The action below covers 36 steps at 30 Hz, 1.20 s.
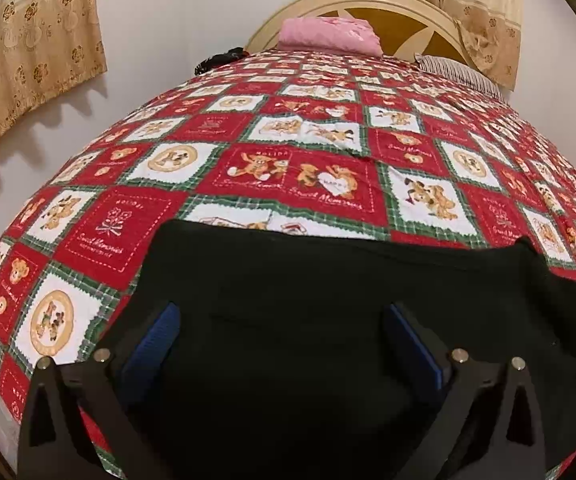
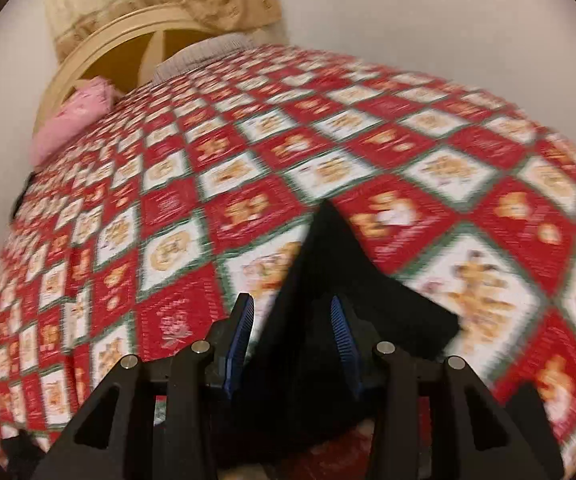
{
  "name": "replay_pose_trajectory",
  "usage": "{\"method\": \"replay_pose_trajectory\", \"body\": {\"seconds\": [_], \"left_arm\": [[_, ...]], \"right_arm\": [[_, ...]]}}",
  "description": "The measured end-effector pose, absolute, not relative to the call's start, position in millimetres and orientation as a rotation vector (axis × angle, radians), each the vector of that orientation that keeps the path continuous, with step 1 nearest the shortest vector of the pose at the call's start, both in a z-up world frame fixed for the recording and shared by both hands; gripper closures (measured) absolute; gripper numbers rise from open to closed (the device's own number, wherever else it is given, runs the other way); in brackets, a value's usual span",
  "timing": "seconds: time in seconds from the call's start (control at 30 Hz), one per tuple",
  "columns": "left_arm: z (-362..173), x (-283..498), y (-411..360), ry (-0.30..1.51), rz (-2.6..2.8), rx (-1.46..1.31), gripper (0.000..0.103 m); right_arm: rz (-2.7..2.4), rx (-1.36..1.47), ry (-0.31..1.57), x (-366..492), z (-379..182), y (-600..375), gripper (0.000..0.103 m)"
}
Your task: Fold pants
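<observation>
- Pants point(image 1: 328, 300): black, lying on the bed at the end farthest from the headboard, spread across the near part of the quilt point(image 1: 248, 168). Fold state hard to judge; the dark cloth hides its creases.
- Left hand-held gripper point(image 1: 280, 336): jaws wide apart, released, holding nothing. Blue pads point(image 1: 160, 336) hover over the pants; whether they touch the cloth cannot be told.
- Right hand-held gripper point(image 2: 292, 336): jaws apart with black cloth between them, not clamped on it. This view is blurred, so contact is uncertain. A pointed corner of the pants point(image 2: 328, 248) rises toward the headboard point(image 2: 100, 60).
- Step in hand, as judged: taking hold of an edge for a fold. To do it well, pinch both layers at matching points on the same edge, lift evenly, and lay the cloth over so the edges line up. Smooth before letting go.
- Around: a pink pillow point(image 1: 328, 34) against the headboard, a striped pillow point(image 1: 460, 72) beside it, a small dark item point(image 1: 220, 60) on the quilt near the headboard, and curtains point(image 1: 36, 52) on the wall.
- In the way: nothing lies between the pants and the headboard. The quilt may be caught along with the cloth.
</observation>
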<state>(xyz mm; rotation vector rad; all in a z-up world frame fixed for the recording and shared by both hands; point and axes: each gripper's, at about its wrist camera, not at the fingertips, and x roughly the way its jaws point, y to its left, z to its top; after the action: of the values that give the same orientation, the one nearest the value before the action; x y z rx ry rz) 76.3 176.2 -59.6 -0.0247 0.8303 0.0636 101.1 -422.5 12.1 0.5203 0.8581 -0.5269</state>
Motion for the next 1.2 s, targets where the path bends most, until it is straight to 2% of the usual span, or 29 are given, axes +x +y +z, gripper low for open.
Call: {"method": "replay_pose_trajectory", "body": {"seconds": [0.03,0.13,0.3,0.4,0.5,0.63,0.73,0.83,0.87,0.9,0.97,1.07,1.2], "left_arm": [[-59.4,75.8,176.6,0.829,0.062,-0.028,0.000],[-59.1,75.1,176.8,0.825,0.062,-0.029,0.000],[-59.4,75.0,175.8,0.823,0.070,-0.025,0.000],[-59.4,75.1,176.1,0.822,0.069,-0.027,0.000],[-59.6,75.5,175.8,0.825,0.070,-0.023,0.000],[-59.9,76.6,175.5,0.832,0.077,-0.015,0.000],[-59.8,77.3,174.5,0.838,0.086,-0.009,0.000],[-59.5,77.0,173.7,0.839,0.090,-0.008,0.000],[-59.5,76.9,173.8,0.838,0.090,-0.008,0.000],[-59.4,76.9,173.7,0.838,0.090,-0.008,0.000],[-59.5,77.3,173.7,0.840,0.091,-0.005,0.000],[-59.5,77.6,172.6,0.841,0.097,-0.001,0.000],[-59.6,78.2,172.4,0.844,0.100,0.001,0.000]], "right_arm": [[-0.485,0.540,0.877,104.5,11.1,-425.1,0.101],[-0.402,0.539,0.841,97.5,36.1,-420.0,0.100],[-0.212,0.590,0.467,10.3,123.5,-394.3,0.100],[-0.224,0.584,0.320,-52.8,142.5,-382.9,0.100],[-0.279,0.621,0.322,-108.4,118.0,-379.8,0.100],[-0.355,0.694,0.423,-161.8,50.3,-382.1,0.100],[-0.385,0.761,0.497,-183.4,8.2,-385.3,0.100],[-0.359,0.815,0.548,-191.4,-8.6,-395.6,0.099],[-0.377,0.815,0.568,-193.3,-6.8,-399.7,0.097],[-0.420,0.806,0.595,-197.9,-1.3,-403.0,0.084],[-0.527,0.770,0.579,-212.6,16.3,-407.5,0.067],[-0.688,0.602,0.536,-226.5,50.2,-407.8,0.048],[-0.552,0.611,0.481,-210.0,68.9,-427.9,0.046]]}}
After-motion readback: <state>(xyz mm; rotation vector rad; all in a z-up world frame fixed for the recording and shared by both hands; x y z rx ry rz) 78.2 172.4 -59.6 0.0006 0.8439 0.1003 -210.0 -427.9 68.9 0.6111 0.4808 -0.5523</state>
